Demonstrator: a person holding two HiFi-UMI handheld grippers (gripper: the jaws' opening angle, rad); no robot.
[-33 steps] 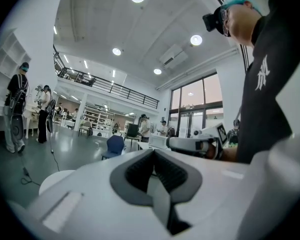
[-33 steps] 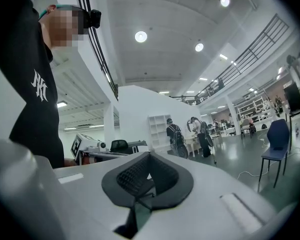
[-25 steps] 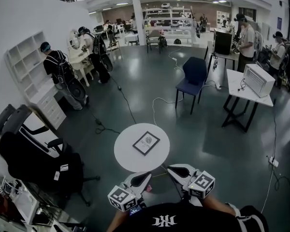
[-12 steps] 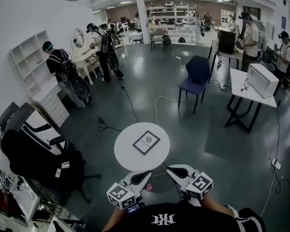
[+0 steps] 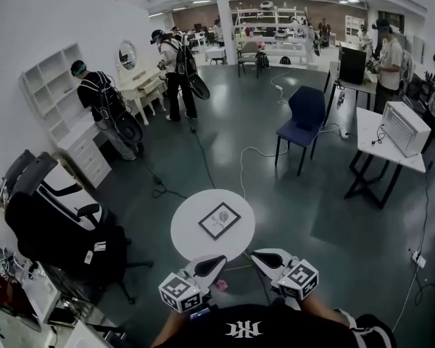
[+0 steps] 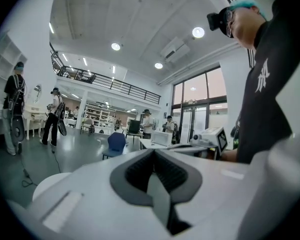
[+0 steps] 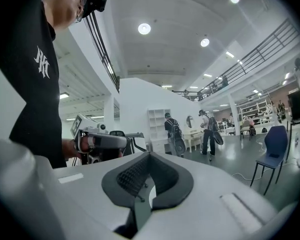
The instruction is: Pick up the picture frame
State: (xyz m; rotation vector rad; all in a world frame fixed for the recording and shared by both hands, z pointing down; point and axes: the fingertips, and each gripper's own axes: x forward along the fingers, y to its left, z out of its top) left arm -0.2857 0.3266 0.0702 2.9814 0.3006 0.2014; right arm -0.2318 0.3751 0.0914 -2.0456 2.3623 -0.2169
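The picture frame, dark-edged with a pale print, lies flat on the small round white table just ahead of me in the head view. Both grippers hover side by side short of the table's near edge, tips pointing toward it. My left gripper has its pads together with nothing between them, and so does my right gripper. The left gripper view shows its shut pads and the right gripper beside it. The right gripper view shows shut pads and the left gripper.
A black office chair stands at the left, a blue chair beyond the table. A white desk with a box on it is at the right. Cables run over the floor. People stand at the back left.
The view has crept forward, so the table and frame sit slightly nearer the grippers. A person at the back left has walked to the right. Both grippers stay shut.
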